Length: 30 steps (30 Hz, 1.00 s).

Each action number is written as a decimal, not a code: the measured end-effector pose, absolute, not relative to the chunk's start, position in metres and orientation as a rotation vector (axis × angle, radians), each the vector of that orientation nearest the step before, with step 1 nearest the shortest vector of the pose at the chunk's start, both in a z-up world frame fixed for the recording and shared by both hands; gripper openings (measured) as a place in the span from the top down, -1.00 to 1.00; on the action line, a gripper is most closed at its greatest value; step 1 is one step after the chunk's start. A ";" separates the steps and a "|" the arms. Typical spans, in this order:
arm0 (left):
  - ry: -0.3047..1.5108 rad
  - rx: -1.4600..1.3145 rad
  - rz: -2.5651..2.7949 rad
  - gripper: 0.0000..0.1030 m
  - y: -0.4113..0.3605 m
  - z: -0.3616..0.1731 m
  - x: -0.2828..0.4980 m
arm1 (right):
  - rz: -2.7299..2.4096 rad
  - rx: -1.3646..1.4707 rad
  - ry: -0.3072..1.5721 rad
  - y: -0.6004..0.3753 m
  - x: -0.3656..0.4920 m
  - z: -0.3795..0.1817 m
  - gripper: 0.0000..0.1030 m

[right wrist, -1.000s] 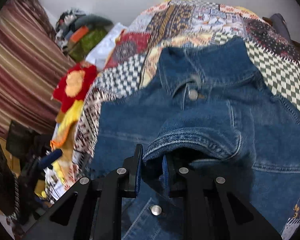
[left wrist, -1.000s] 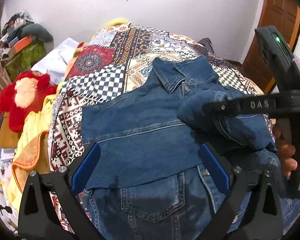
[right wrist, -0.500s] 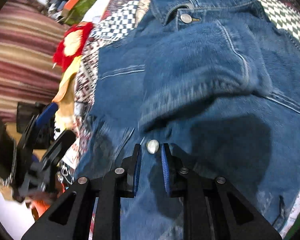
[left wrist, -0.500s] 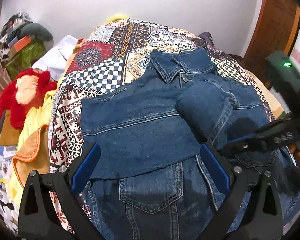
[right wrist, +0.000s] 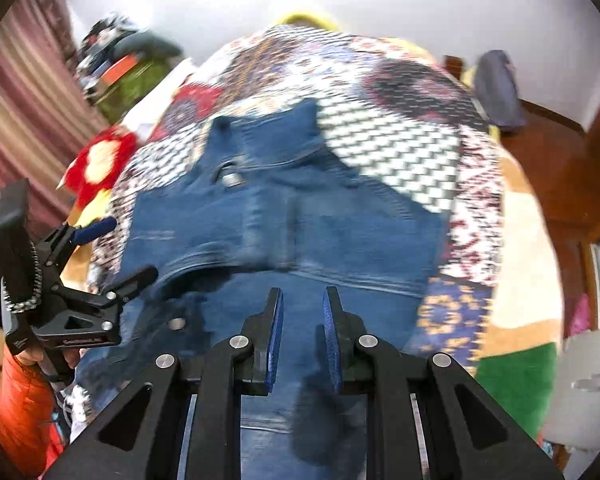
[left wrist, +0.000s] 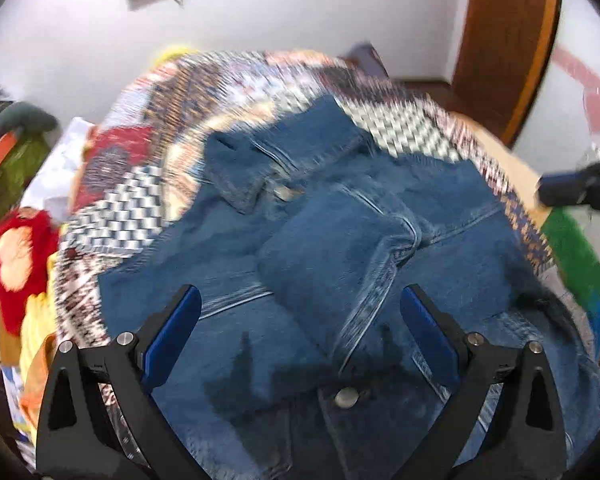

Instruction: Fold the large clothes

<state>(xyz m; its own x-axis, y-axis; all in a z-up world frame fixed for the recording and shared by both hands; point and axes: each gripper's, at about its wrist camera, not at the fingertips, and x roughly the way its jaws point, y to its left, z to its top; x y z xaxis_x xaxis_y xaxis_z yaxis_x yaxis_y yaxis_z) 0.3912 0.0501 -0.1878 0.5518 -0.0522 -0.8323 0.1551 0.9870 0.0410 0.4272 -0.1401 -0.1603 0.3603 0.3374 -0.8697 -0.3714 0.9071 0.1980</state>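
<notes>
A blue denim jacket (left wrist: 340, 280) lies front up on a patterned bedspread (left wrist: 228, 92), collar toward the far wall. One sleeve (left wrist: 332, 252) is folded across its chest. My left gripper (left wrist: 300, 320) is open and empty, hovering above the jacket's lower front. My right gripper (right wrist: 302, 312) hovers over the jacket (right wrist: 300, 232) with a narrow gap between its jaws and holds nothing. The left gripper also shows at the left edge of the right wrist view (right wrist: 112, 248). Both views are blurred by motion.
A red and yellow plush toy (left wrist: 16, 256) and piled clothes (left wrist: 16, 148) lie left of the bed. A wooden door (left wrist: 504, 44) stands at the right. A green cloth (right wrist: 516, 380) lies at the bed's right edge.
My right gripper has let go of the sleeve, which now lies folded on the chest, and has pulled back toward the right. Its jaws have parted a little. My left gripper stays open.
</notes>
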 end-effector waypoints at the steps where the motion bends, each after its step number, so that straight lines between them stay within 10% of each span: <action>1: 1.011 0.135 -0.120 -0.95 0.044 -0.199 0.400 | 0.439 -0.020 1.118 -0.150 0.431 -0.164 0.69; 15: 0.880 0.292 0.102 -0.87 0.051 -0.193 0.437 | 0.305 0.023 1.309 -0.193 0.440 -0.282 0.67; 30: 1.131 -0.044 0.198 -0.87 0.171 -0.266 0.359 | 0.255 -0.004 1.265 -0.192 0.425 -0.281 0.17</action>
